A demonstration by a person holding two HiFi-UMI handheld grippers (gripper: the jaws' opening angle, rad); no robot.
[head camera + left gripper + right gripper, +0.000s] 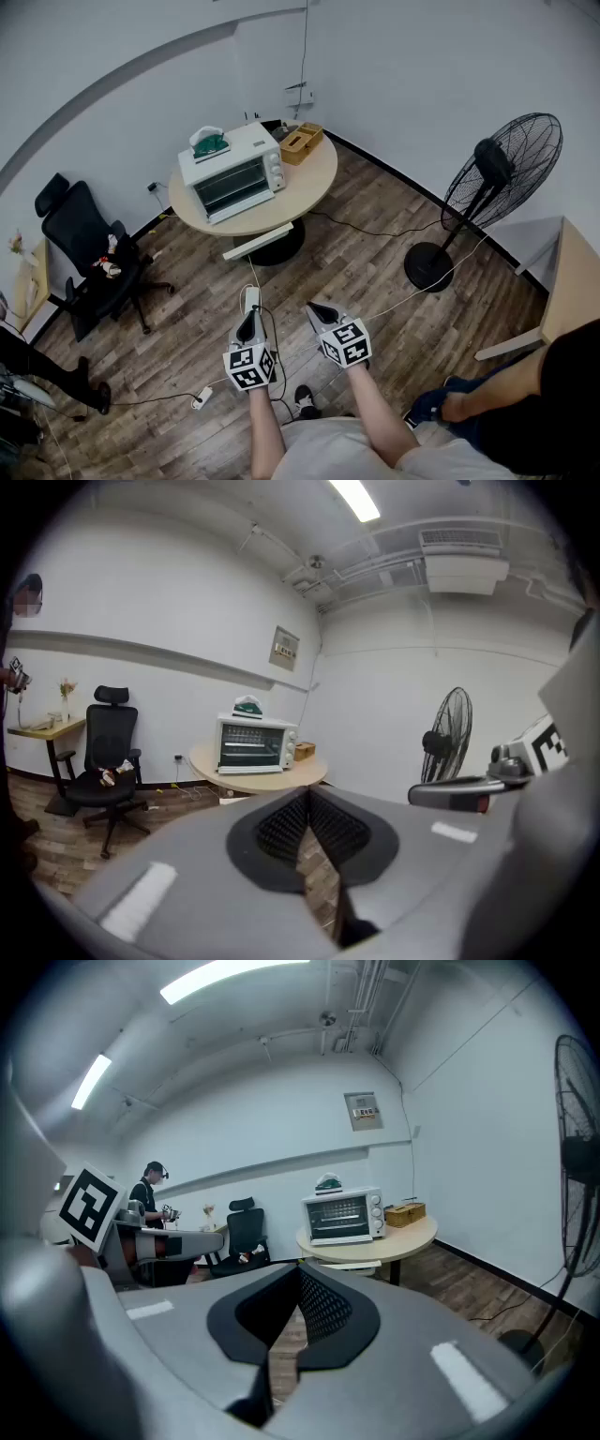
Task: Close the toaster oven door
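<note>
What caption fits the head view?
Shut, empty left gripper and right gripper held far from the toaster oven on the round table.

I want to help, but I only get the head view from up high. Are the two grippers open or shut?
Observer: Both are shut. The left gripper and the right gripper each have their jaws together with nothing between them.
Kid: Does the toaster oven's door look closed from the front?
Observer: In the left gripper view, the toaster oven faces the camera. Its door stands upright against the front, so it looks closed.
Kid: What hangs above it?
Observer: A small framed panel, higher up than your view reaches.
</note>
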